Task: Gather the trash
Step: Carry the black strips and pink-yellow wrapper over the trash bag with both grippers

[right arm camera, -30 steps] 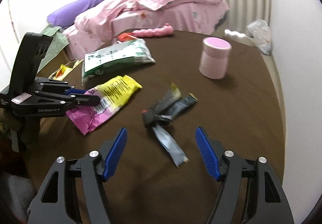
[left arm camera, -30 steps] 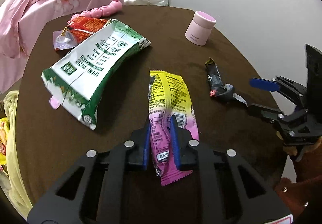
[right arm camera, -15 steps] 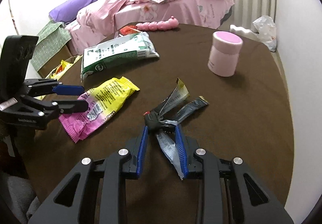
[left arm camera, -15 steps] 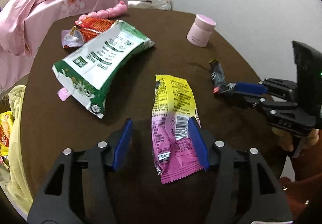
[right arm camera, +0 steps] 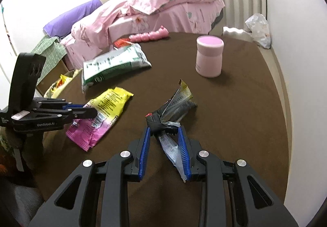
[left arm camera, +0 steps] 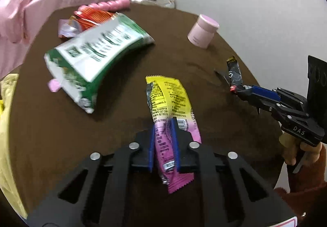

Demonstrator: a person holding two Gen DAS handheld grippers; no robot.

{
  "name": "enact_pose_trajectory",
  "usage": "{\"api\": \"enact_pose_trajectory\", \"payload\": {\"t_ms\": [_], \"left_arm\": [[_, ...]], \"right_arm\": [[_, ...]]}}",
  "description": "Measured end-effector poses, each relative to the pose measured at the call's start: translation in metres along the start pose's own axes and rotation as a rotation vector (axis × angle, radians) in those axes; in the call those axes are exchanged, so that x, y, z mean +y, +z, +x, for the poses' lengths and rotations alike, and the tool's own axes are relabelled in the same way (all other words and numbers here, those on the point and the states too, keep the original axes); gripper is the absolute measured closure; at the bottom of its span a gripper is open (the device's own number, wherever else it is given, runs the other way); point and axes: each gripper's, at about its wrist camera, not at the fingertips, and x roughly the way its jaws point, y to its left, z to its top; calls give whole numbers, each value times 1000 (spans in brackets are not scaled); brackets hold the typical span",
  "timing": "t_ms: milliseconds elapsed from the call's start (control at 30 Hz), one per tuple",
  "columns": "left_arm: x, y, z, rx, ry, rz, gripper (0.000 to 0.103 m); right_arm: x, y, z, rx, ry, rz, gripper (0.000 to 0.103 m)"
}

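My left gripper (left arm camera: 162,125) is shut on the pink end of a yellow and pink snack wrapper (left arm camera: 171,102), which lies on the brown round table (left arm camera: 61,125); the wrapper also shows in the right wrist view (right arm camera: 102,116). My right gripper (right arm camera: 164,131) is shut on a crumpled black and silver wrapper (right arm camera: 173,108), lifted a little off the table; it also shows in the left wrist view (left arm camera: 235,71). A large green and white bag (left arm camera: 98,53) lies further back on the left, with a red wrapper (left arm camera: 92,16) behind it.
A pink jar (right arm camera: 209,55) stands at the back right of the table. A pink segmented toy (right arm camera: 149,36) lies at the far edge. A pink bed (right arm camera: 153,6) is behind. A yellow bag (left arm camera: 8,125) hangs beside the table's left edge.
My left gripper, open half a second ago, has shut again on the yellow and pink wrapper. My right gripper has lifted the black wrapper slightly. The view shifted toward the green bag.
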Motion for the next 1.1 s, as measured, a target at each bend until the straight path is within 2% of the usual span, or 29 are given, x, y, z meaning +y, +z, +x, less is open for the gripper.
{"api": "enact_pose_trajectory", "payload": {"t_ms": [200,333,433,633,867,1100], "left_arm": [[5,10,-56,-179,46,-13,90],[18,13,-103,-308,114,-25,90],[34,13,-140,-399,198,-44,90],[80,3,-199,-518,303,-128,89],[137,-25,-240,-579,390,-246,90],[189,-60,-253,-584,444,-371,90]], "right_arm": [[25,26,-22,-81,-6,-66,76],[53,53,-40,-176,4,-134,76],[78,75,-50,-239,21,-195,76],[135,118,-53,-306,100,-295,76],[195,147,-33,-297,192,-385,76],[247,160,7,-218,276,-449,76]]}}
